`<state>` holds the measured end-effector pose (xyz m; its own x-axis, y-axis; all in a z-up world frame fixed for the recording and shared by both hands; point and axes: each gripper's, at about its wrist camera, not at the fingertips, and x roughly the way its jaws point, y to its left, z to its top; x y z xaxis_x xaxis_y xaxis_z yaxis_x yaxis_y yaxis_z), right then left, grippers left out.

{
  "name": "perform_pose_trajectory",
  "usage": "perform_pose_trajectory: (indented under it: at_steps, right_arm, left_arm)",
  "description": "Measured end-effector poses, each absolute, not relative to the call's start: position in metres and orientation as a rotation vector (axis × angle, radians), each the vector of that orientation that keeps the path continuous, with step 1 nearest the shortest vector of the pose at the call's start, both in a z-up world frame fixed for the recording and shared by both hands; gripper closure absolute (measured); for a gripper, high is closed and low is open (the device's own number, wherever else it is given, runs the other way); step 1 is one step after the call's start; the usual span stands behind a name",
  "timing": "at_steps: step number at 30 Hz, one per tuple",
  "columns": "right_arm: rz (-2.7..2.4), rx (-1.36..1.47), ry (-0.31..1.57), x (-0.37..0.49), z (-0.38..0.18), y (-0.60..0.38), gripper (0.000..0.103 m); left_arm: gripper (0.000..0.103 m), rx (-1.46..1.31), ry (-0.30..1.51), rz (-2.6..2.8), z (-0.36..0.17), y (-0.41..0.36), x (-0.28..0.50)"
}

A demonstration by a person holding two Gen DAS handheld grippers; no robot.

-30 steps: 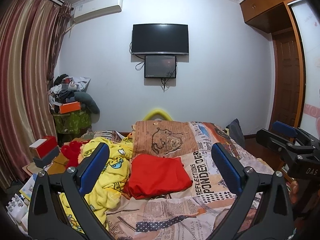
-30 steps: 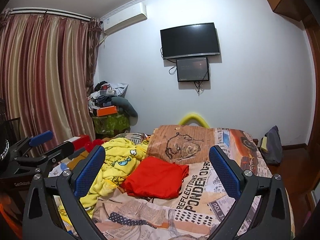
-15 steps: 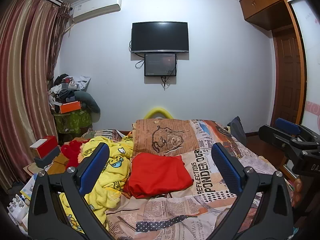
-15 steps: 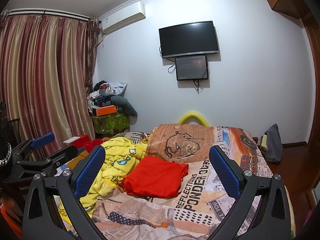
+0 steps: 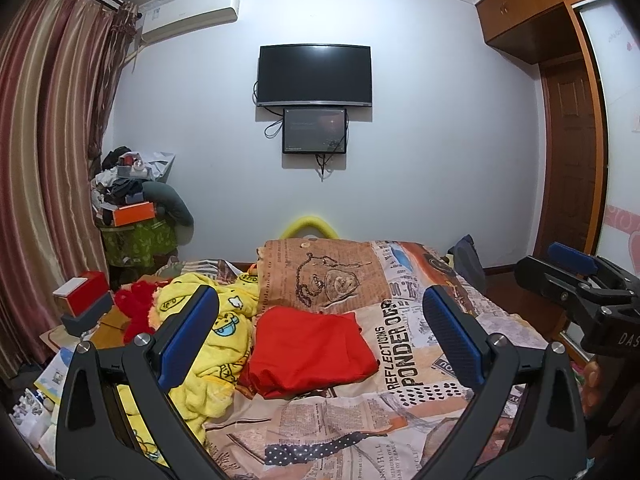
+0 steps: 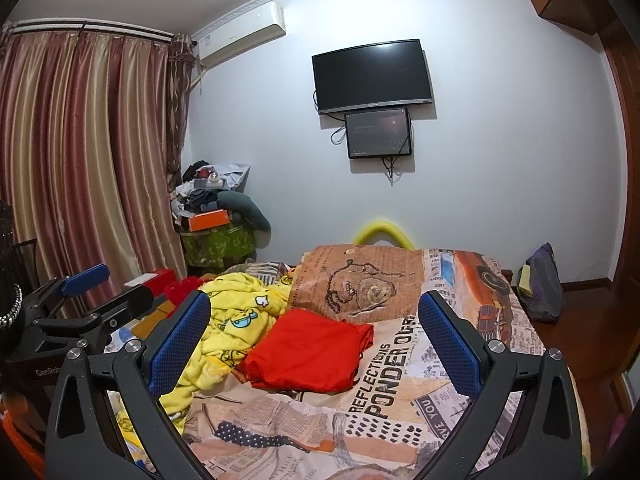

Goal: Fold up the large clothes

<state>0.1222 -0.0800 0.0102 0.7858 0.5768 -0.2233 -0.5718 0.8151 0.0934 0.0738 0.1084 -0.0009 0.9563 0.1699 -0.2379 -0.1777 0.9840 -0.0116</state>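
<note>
A red garment (image 5: 310,350) (image 6: 310,354) lies folded into a rough rectangle on the bed, over the newspaper-print quilt (image 5: 404,344) (image 6: 400,392). Left of it a crumpled yellow cartoon-print garment (image 5: 216,336) (image 6: 236,320) is heaped. My left gripper (image 5: 320,338) hangs open above the bed's near end, nothing between its blue pads. My right gripper (image 6: 314,342) is open too and holds nothing. Each gripper shows at the edge of the other's view: the right one (image 5: 576,280), the left one (image 6: 88,300).
A brown cushion (image 5: 316,276) lies at the far end of the bed. Boxes and red items (image 5: 84,304) crowd the left bedside. A cluttered stand (image 5: 136,224) fills the corner by the curtains (image 5: 48,160). A dark bag (image 6: 540,284) leans on the floor at the right; a wooden door (image 5: 572,168) stands beyond.
Both grippers have tilted up and drifted slightly; the bed and clothes sit a little lower in view. The clothes have not moved, and both grippers stay open.
</note>
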Motion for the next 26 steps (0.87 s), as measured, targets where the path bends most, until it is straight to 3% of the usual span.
perform_pose_trajectory:
  at_steps: [26]
  right_arm:
    - [0.615,0.024,0.249,0.1221,0.0086,-0.0708,0.000]
  left_arm:
    - [0.001,-0.053,0.254,0.143,-0.0026,0.1145,0.0712]
